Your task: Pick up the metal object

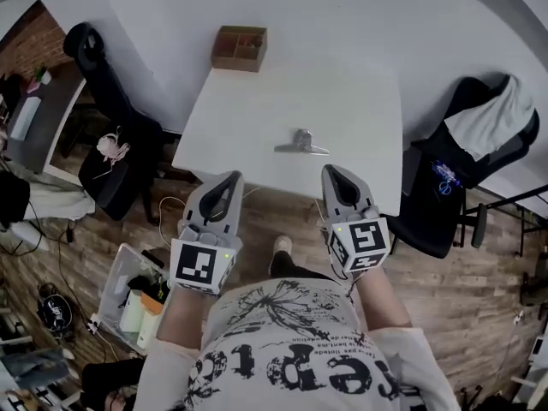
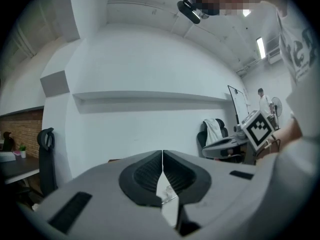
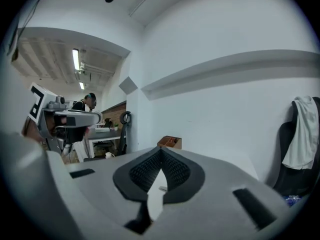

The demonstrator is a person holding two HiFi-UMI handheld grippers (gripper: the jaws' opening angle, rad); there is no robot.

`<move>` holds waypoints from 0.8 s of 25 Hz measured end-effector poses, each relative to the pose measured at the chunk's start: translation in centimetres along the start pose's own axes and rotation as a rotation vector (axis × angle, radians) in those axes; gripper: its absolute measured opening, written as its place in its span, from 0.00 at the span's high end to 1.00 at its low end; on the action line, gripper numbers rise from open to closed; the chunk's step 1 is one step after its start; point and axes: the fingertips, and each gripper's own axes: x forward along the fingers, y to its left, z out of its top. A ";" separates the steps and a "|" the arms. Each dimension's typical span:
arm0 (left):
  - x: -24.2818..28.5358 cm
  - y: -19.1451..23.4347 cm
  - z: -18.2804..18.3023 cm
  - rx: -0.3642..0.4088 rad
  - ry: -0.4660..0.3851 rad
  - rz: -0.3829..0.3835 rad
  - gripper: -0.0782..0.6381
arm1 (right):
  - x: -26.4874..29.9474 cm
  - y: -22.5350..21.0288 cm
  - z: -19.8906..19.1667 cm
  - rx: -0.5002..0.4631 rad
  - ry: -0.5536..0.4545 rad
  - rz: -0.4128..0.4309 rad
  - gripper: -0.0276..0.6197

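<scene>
The metal object, a small silver clip-like piece, lies on the white table near its front edge. Both grippers hover just short of that edge and point level at the table. My left gripper is to the object's front left and my right gripper to its front right, neither touching it. Each one's jaws are pressed together with nothing between them. In the left gripper view the shut jaws let a sliver of the metal object show through the gap below. The right gripper view shows the same shut jaws.
A brown box stands at the table's far edge, also in the right gripper view as the box. A black chair stands left of the table, and a chair draped with white cloth on the right. A plastic crate sits on the wooden floor.
</scene>
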 end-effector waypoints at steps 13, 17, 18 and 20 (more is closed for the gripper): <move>13.2 6.9 -3.5 -0.058 0.027 -0.114 0.87 | 12.9 -5.8 -7.5 0.064 0.290 -0.067 0.97; 15.7 8.7 -5.0 -0.070 0.035 -0.176 0.87 | 15.9 -6.3 -11.0 0.085 0.404 -0.105 0.97; 16.1 9.0 -5.4 -0.074 0.040 -0.195 0.87 | 16.4 -6.3 -11.8 0.090 0.428 -0.120 0.96; 16.9 9.8 -6.3 -0.085 0.054 -0.224 0.87 | 17.4 -6.2 -13.4 0.105 0.475 -0.141 0.89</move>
